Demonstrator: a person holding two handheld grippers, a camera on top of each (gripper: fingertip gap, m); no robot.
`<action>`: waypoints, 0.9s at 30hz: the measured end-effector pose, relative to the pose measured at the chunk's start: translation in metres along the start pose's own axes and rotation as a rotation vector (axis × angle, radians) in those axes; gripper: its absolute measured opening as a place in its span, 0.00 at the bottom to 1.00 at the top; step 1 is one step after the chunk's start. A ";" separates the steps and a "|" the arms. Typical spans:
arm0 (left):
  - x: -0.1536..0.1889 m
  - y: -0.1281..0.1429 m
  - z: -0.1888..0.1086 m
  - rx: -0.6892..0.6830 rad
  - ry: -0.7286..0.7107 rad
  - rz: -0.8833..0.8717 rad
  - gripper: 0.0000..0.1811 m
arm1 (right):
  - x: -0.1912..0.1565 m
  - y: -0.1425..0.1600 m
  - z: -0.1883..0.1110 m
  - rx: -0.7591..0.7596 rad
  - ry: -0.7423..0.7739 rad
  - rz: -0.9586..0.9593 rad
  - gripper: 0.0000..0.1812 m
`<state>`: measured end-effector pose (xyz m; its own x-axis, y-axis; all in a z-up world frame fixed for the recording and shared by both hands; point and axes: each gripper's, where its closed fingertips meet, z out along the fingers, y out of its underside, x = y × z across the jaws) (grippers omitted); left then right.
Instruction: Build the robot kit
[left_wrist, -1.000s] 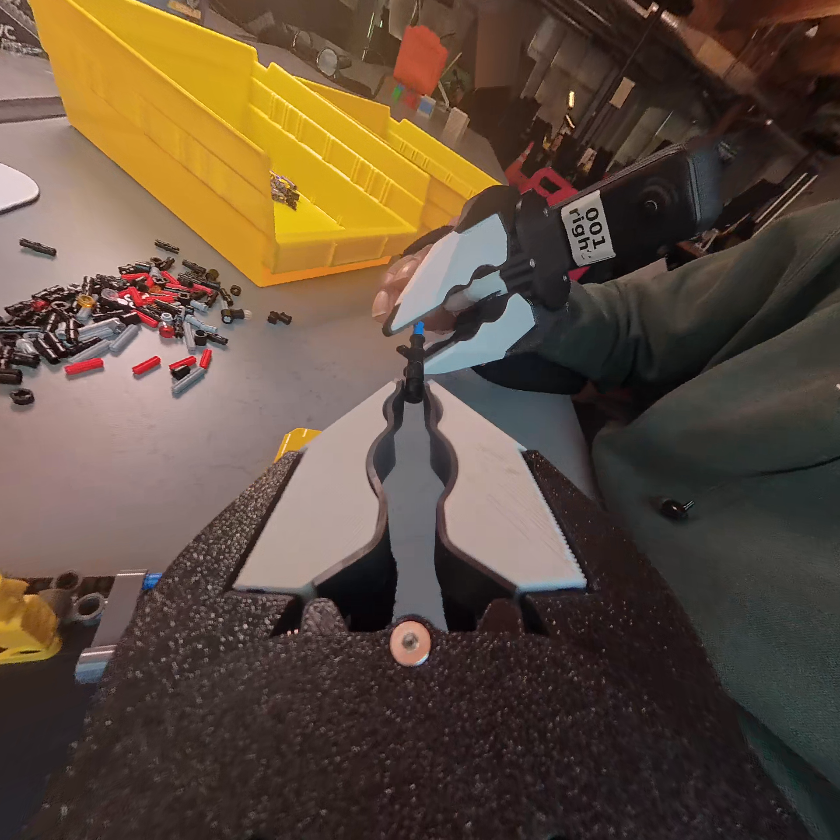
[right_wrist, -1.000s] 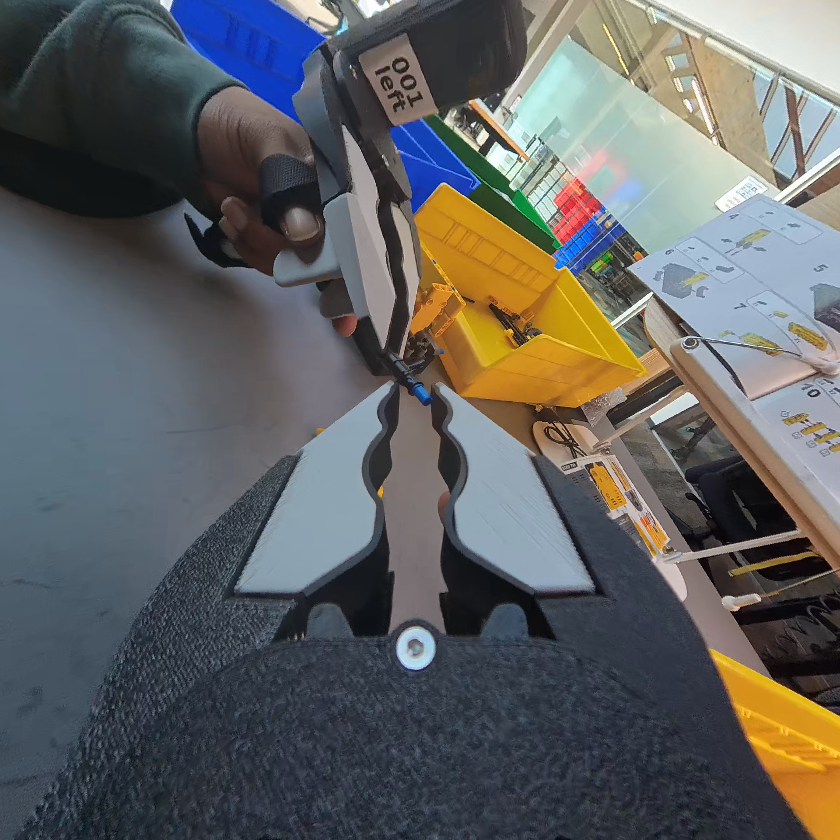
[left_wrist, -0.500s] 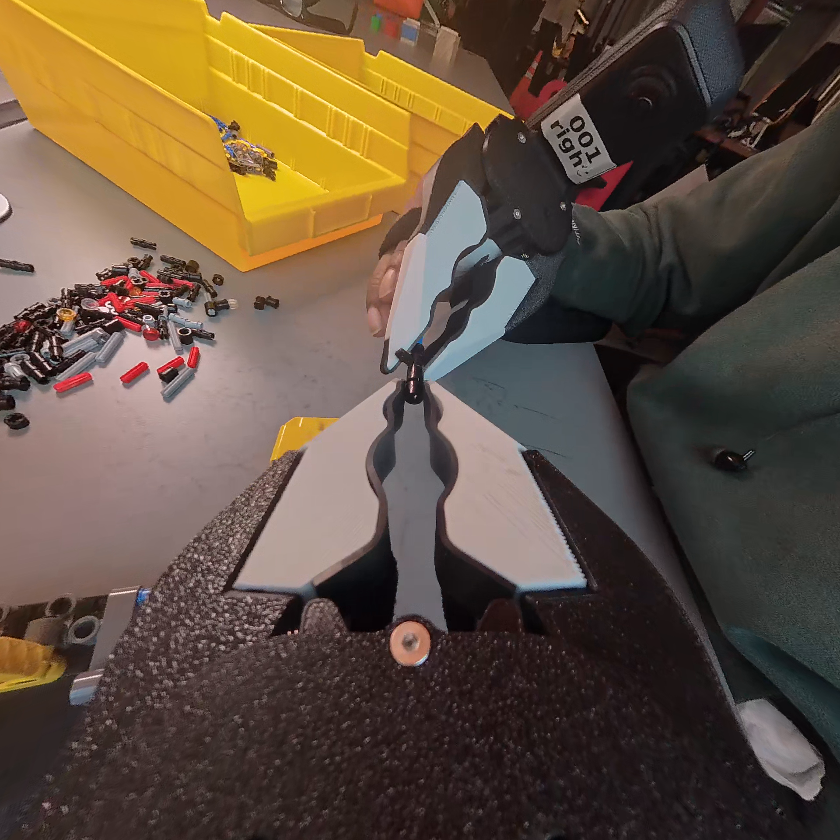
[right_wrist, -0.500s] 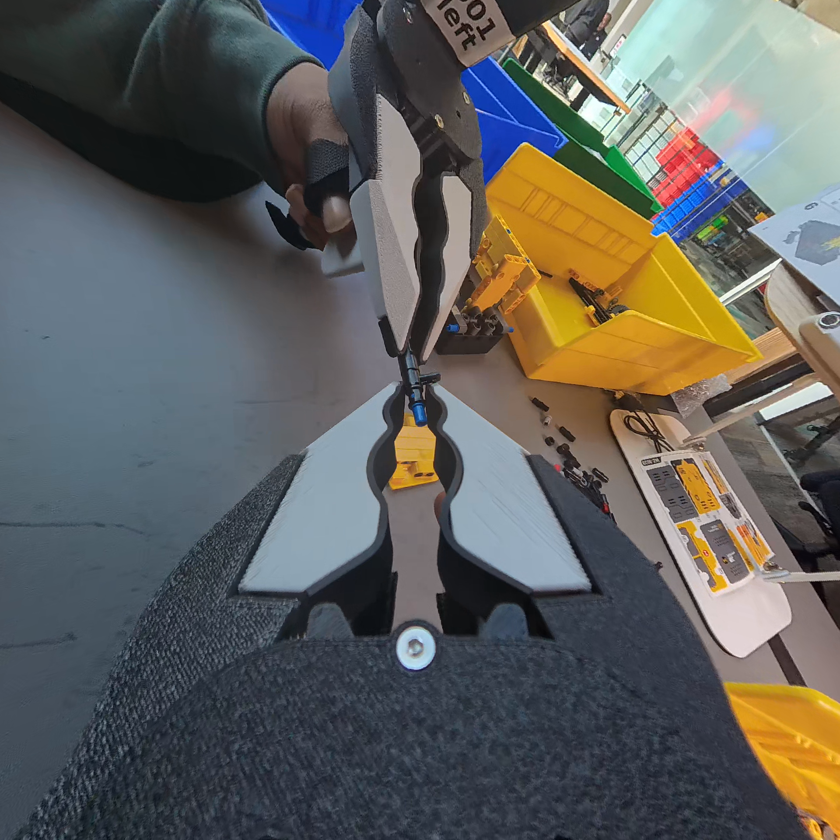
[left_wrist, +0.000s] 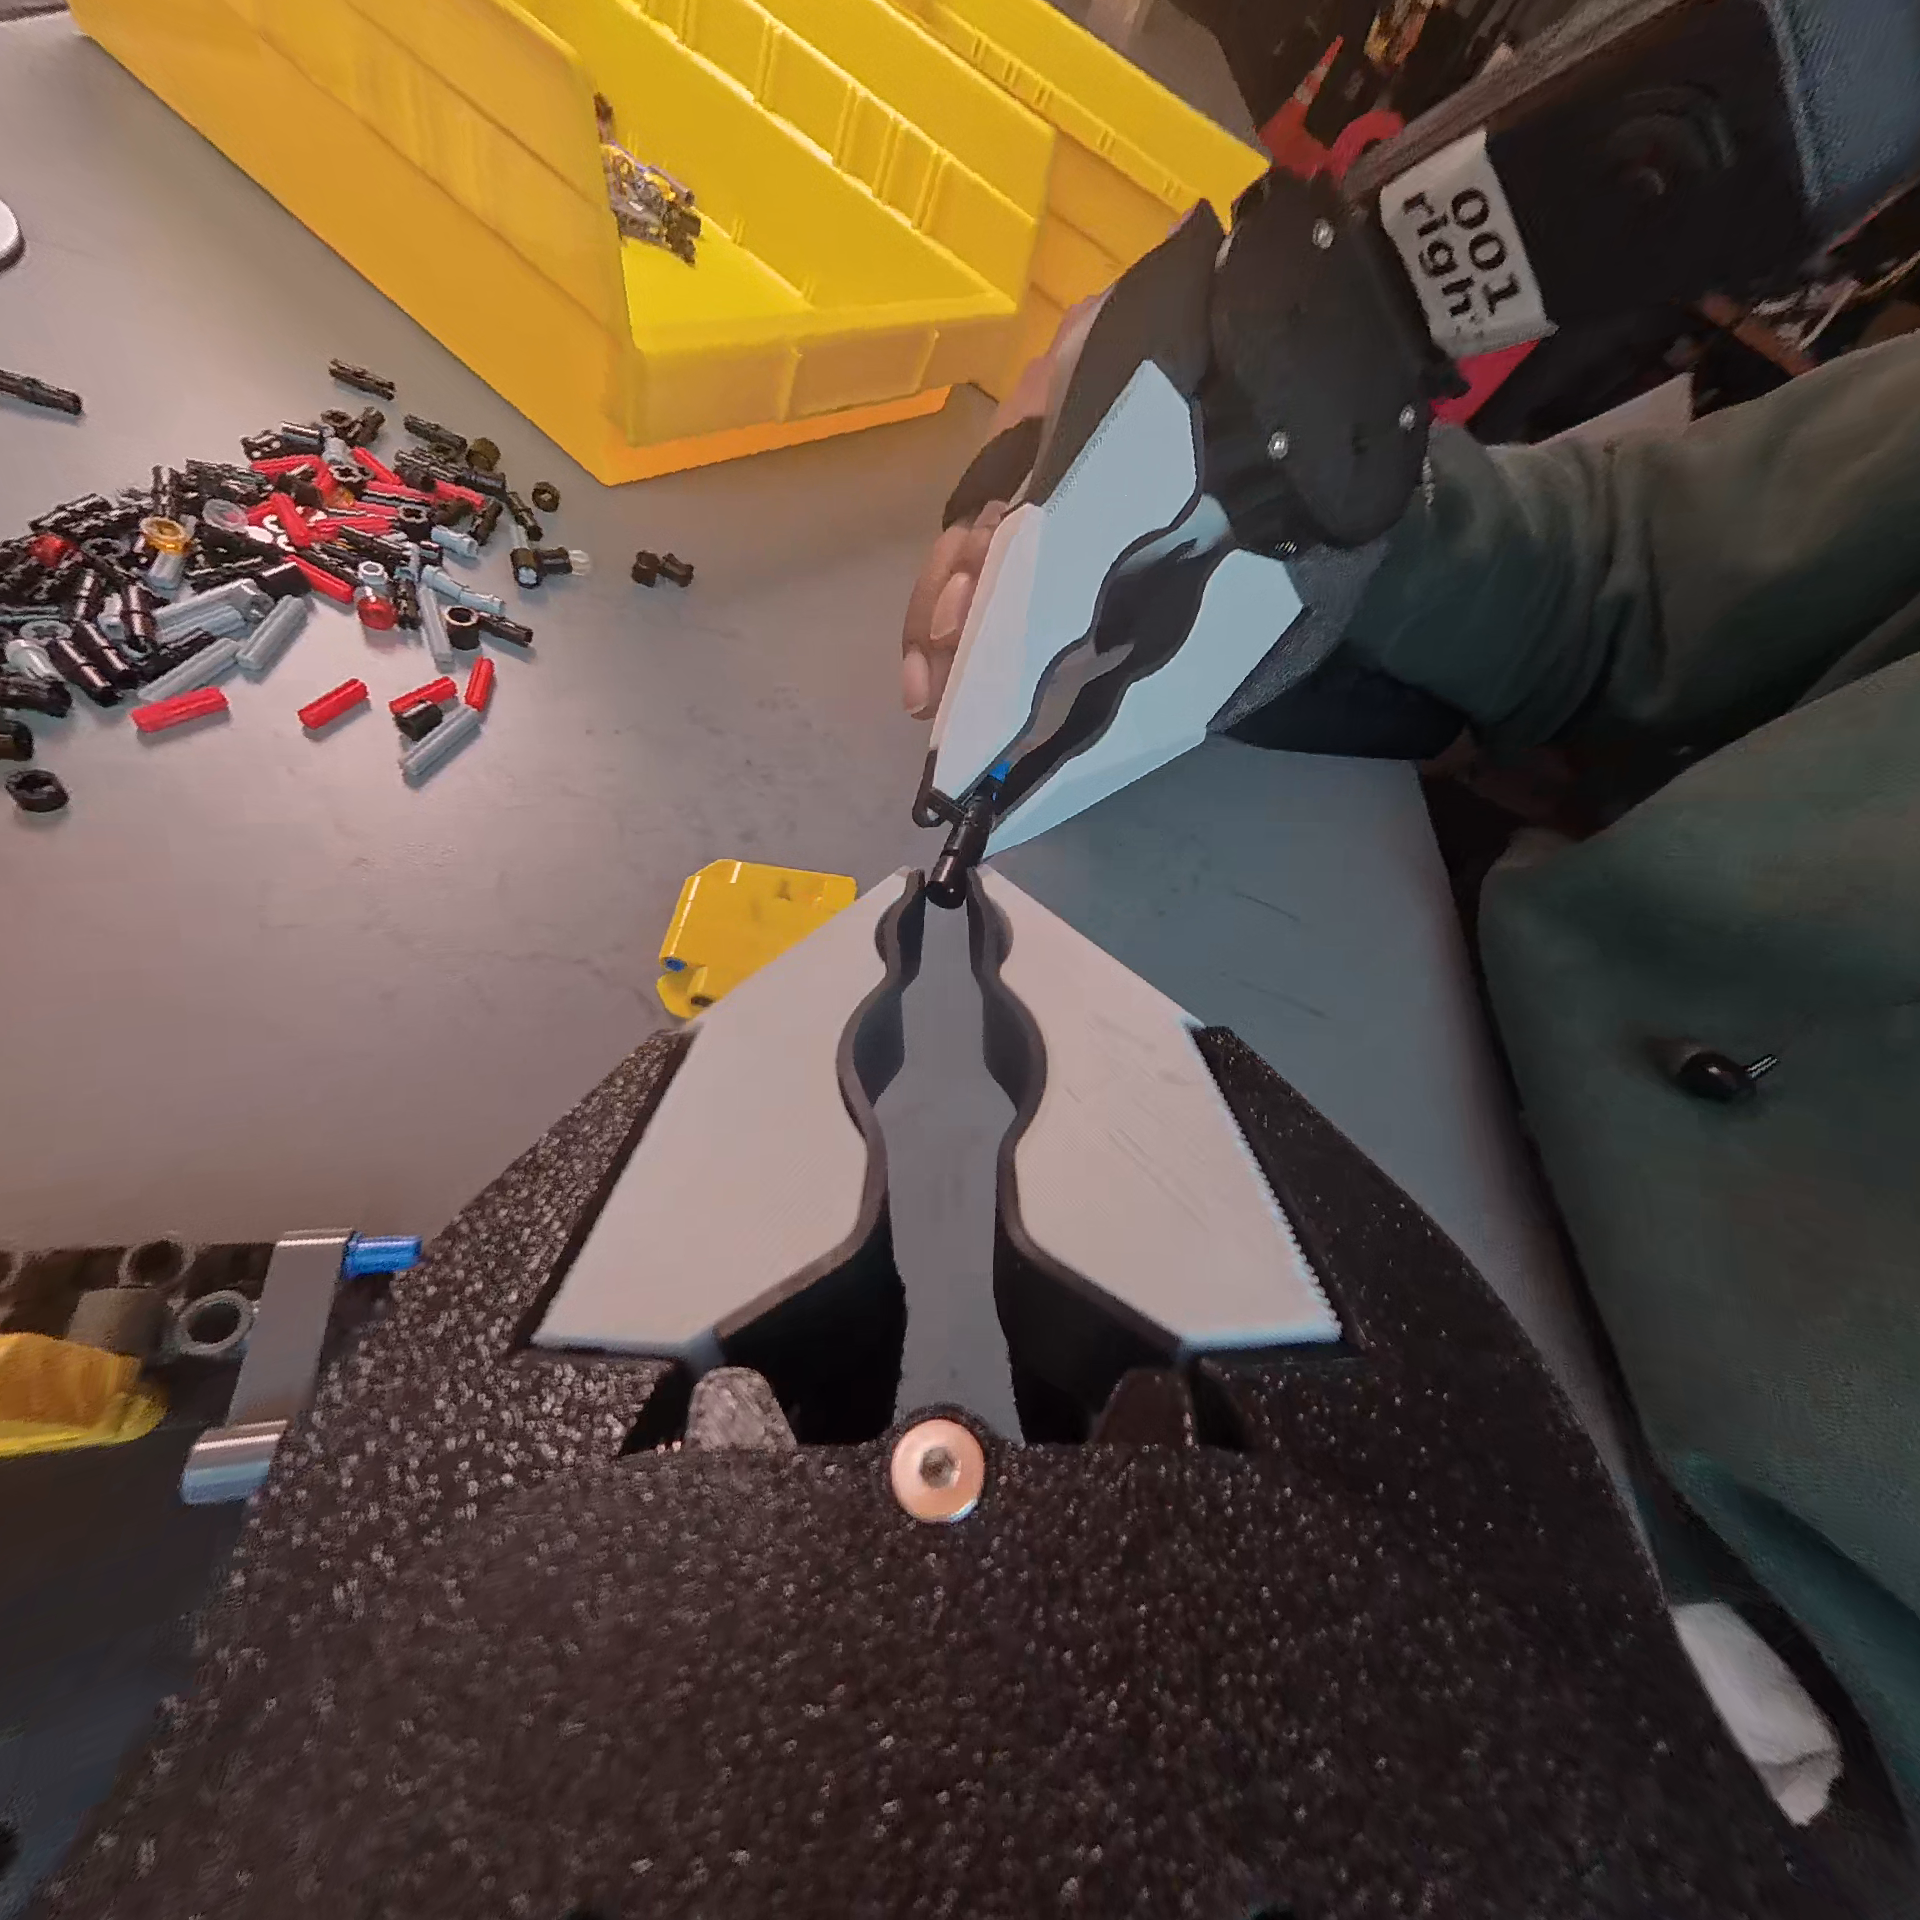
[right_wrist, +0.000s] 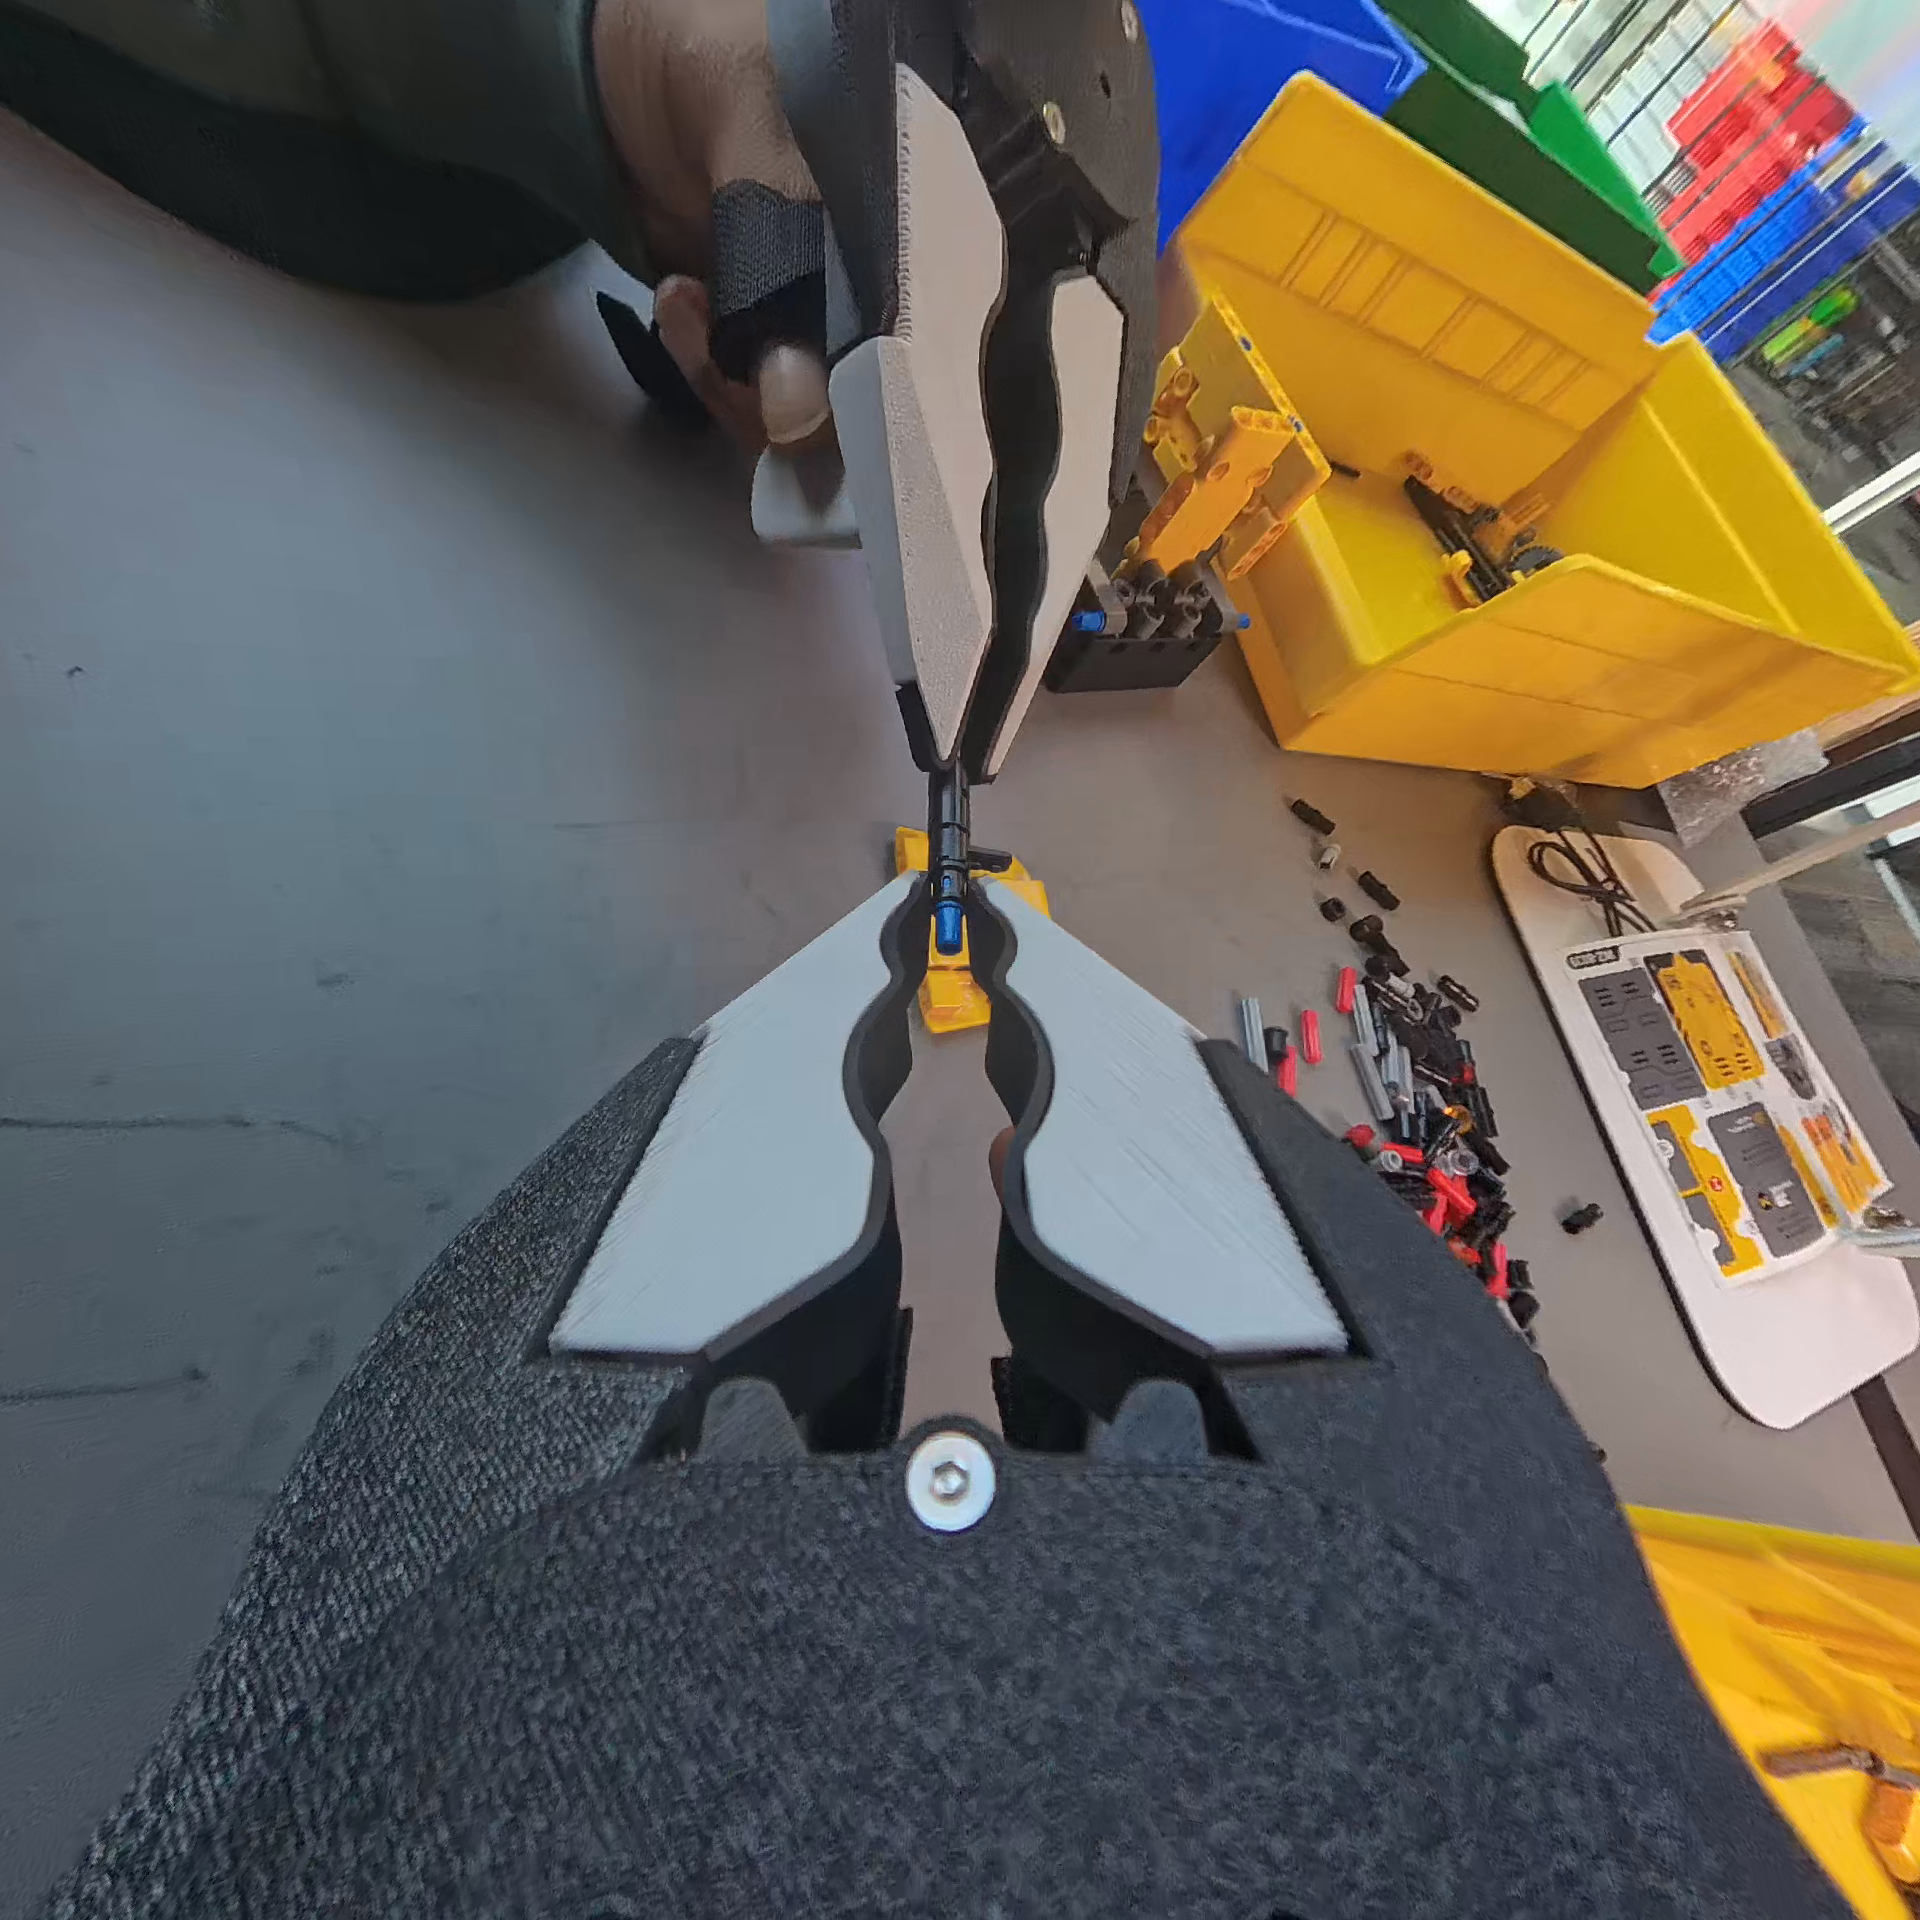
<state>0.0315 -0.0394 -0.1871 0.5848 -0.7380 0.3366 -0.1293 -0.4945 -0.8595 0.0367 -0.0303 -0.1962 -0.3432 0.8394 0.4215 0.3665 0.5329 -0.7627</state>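
Black pin (right_wrist: 948, 821), blue-tipped, above the yellow brick (left_wrist: 748, 925): my left gripper (left_wrist: 945, 883) clamps one end, my right gripper (right_wrist: 948, 899) clamps the blue end

Bins: yellow bins (left_wrist: 810, 312) on the grey tabletop (left_wrist: 312, 987).
Small pieces: red, black, grey pile (left_wrist: 239, 582) near them.
Paper: picture sheet (right_wrist: 1725, 1101) at the edge.

Grey tabletop (right_wrist: 364, 831), glass wall (right_wrist: 1849, 208) behind

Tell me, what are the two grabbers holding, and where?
A thin black rod with a blue tip. The left hand-held gripper pinches its black end; the right hand-held gripper pinches its blue-tipped end.
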 end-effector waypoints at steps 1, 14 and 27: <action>-0.002 0.003 0.001 -0.019 -0.022 0.030 0.03 | -0.001 0.003 0.001 -0.013 -0.010 0.008 0.03; 0.006 0.037 0.014 -0.271 -0.104 0.320 0.03 | -0.027 0.017 0.013 -0.092 -0.141 0.066 0.04; -0.008 0.051 0.015 -0.336 -0.152 0.304 0.03 | -0.022 0.029 0.013 -0.129 -0.129 0.068 0.06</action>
<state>0.0318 -0.0519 -0.2395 0.5878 -0.8090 0.0080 -0.5493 -0.4064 -0.7302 0.0436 -0.0350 -0.2338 -0.4187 0.8578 0.2980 0.4980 0.4914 -0.7145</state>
